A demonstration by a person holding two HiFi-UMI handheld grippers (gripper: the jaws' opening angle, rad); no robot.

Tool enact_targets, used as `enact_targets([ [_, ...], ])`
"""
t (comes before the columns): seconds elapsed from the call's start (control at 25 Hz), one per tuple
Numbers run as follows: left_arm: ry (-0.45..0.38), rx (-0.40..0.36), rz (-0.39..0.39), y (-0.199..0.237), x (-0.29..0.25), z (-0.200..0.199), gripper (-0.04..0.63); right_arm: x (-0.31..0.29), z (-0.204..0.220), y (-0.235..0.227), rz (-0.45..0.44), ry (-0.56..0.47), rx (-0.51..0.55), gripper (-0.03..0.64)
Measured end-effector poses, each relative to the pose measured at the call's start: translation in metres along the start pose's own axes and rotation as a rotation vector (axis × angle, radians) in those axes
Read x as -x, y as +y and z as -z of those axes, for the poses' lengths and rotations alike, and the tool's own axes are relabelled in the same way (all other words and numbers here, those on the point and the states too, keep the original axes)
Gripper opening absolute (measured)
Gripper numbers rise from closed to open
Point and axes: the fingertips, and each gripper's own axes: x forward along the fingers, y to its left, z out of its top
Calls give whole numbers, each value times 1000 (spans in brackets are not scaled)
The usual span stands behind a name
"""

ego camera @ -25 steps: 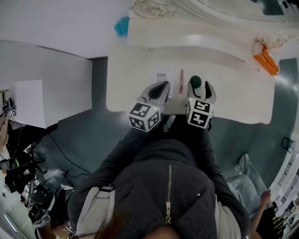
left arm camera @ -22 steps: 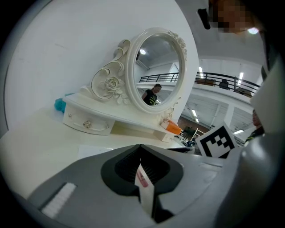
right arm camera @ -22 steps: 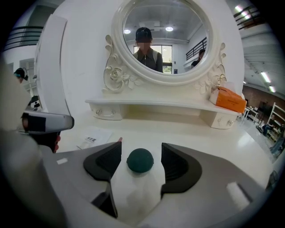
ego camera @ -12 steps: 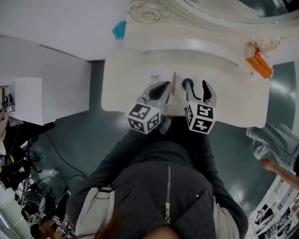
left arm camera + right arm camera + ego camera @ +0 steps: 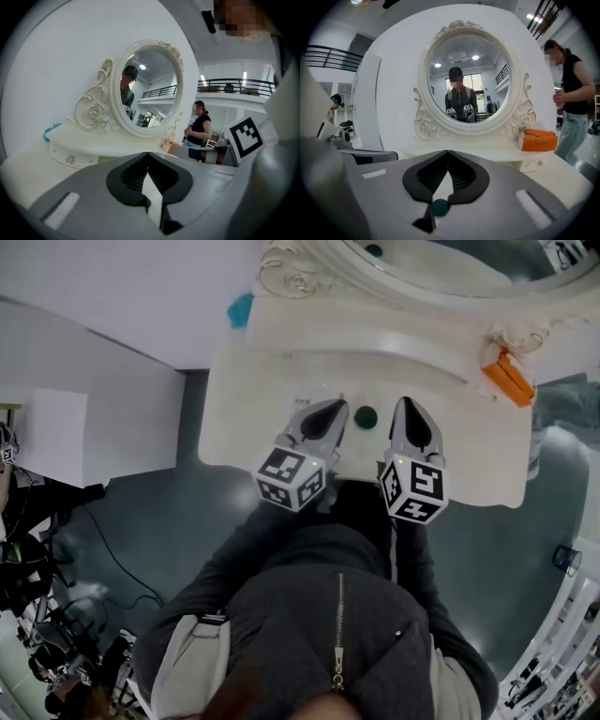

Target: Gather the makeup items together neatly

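Makeup on the white dressing table (image 5: 469, 442) came down to one piece that could be made out clearly: a small round dark green item (image 5: 366, 415). It lay on the tabletop between the tips of the two grippers, just beside the left one and a little apart from the right, and touched neither. In the right gripper view it showed only as a green dot (image 5: 439, 206) through the gap beneath the jaws, on the table below and not in any grip.

Both grippers were raised over the near edge of the table and pointed toward the oval mirror (image 5: 466, 84) with its scrolled white frame. The left gripper (image 5: 333, 409) had its jaws pressed together at the tips with nothing between them. The right gripper (image 5: 410, 404) had just been closing, and its jaws met at the tips, also on nothing.

An orange box (image 5: 507, 379) stood on the raised shelf at the right end of the table, near the mirror's base. A teal object (image 5: 241, 309) sat at the shelf's left end. A person in a dark top (image 5: 574, 89) stood to the right of the table.
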Motion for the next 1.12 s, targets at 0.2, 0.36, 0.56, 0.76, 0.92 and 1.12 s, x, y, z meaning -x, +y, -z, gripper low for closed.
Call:
enact_targets([
  [0.2, -23, -31, 8, -6, 1, -12, 9, 7, -10, 9, -36, -48, -6, 4],
  [0.36, -44, -55, 16, -11, 3, -20, 9, 14, -17, 17, -52, -106, -40, 3],
  [0.56, -48, -55, 27, -14, 7, -18, 9, 16, -9, 24, -53, -105, -81, 3],
  [0.76, -52, -55, 21, -9, 12, -18, 9, 13, 8, 28, -63, -65, -123, 3],
  [0.92, -56, -46, 13, -4, 16, -18, 9, 15, 9, 30, -54, -65, -103, 2],
  [1.12, -57, -46, 17, -4, 17, -17, 9, 17, 4, 29, -50, -80, -109, 2],
])
